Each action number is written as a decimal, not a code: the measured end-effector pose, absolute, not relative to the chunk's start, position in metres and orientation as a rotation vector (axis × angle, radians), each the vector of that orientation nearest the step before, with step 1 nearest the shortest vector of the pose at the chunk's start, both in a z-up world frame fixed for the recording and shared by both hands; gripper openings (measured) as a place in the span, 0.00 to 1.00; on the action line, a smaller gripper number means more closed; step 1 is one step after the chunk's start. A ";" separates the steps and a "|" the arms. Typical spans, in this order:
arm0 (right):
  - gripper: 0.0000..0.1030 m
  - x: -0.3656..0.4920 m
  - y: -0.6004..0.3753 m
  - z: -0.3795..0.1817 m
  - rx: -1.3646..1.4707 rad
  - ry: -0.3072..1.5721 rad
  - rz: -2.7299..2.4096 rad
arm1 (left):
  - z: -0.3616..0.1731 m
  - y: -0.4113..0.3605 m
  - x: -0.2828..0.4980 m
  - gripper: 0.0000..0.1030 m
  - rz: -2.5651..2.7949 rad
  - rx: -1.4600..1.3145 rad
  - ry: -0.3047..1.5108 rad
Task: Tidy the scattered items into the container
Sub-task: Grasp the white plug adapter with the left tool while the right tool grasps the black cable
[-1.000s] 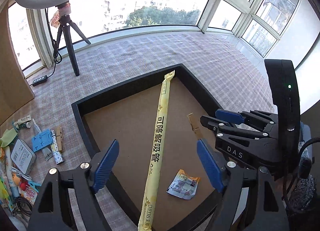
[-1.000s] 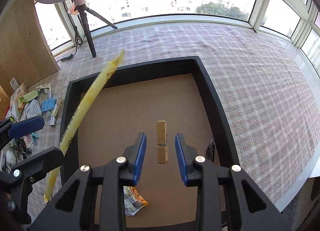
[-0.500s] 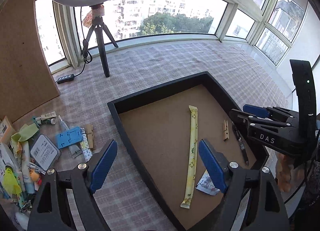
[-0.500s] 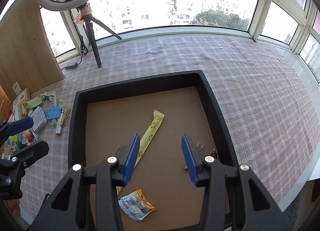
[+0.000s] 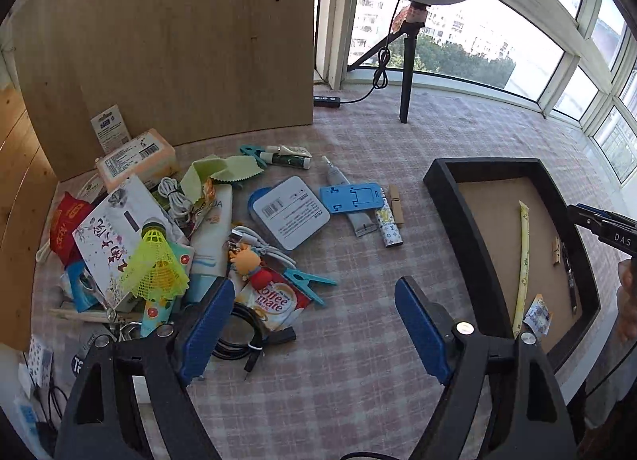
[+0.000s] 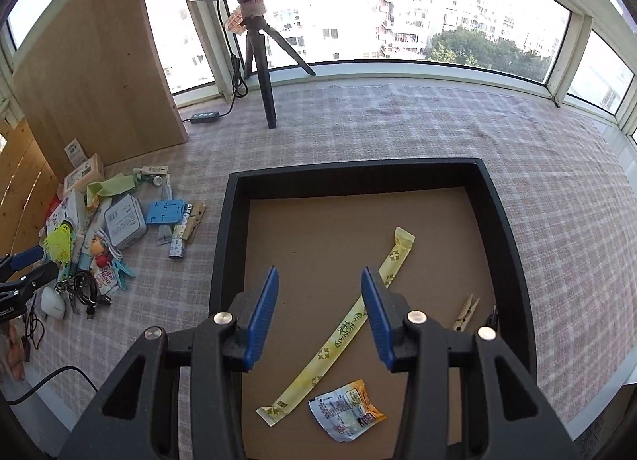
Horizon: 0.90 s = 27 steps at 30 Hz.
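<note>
A black tray (image 6: 223, 245) with a brown floor holds a long yellow sachet (image 6: 350, 324), a wooden clothespin (image 6: 466, 312), a small snack packet (image 6: 346, 408) and a black pen at its right wall. My right gripper (image 6: 318, 316) is open and empty above the tray. My left gripper (image 5: 310, 328) is open and empty above the checked cloth, just right of a pile of scattered items: a coffee mate sachet (image 5: 274, 300), a yellow shuttlecock (image 5: 155, 261), a teal clip (image 5: 310, 280), a white tin (image 5: 290, 213), a blue phone stand (image 5: 352, 199). The tray (image 5: 466, 245) lies to its right.
A ring light on a black tripod (image 5: 406, 73) stands at the back with a power strip (image 5: 326, 101). A wooden panel (image 5: 179, 42) rises behind the pile. A coiled black cable (image 5: 243, 340) lies near my left fingers. Windows run round the back.
My left gripper has let go of the yellow sachet into the tray and swung left over the pile. My right gripper has released the clothespin, opened wider and drawn back.
</note>
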State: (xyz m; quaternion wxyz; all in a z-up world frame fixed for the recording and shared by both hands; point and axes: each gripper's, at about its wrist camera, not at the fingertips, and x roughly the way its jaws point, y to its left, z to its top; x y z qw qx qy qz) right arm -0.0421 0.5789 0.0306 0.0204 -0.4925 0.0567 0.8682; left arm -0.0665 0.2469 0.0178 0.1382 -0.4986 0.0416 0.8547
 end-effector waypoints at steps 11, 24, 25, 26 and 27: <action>0.41 -0.057 0.436 0.000 -1.775 -0.071 2.887 | -0.016 0.084 -0.025 0.79 2.669 -1.676 -0.142; 0.32 -0.077 0.297 -0.034 -2.046 -0.394 3.023 | -0.048 0.061 -0.012 0.71 2.654 -1.731 -0.336; 0.32 -0.080 0.293 -0.036 -2.061 -0.398 3.023 | -0.050 0.061 -0.012 0.71 2.653 -1.732 -0.342; 0.32 -0.081 0.290 -0.038 -2.074 -0.404 3.022 | -0.051 0.061 -0.014 0.71 2.649 -1.733 -0.348; 0.32 -0.083 0.286 -0.040 -2.079 -0.412 3.017 | -0.053 0.061 -0.014 0.71 2.648 -1.736 -0.354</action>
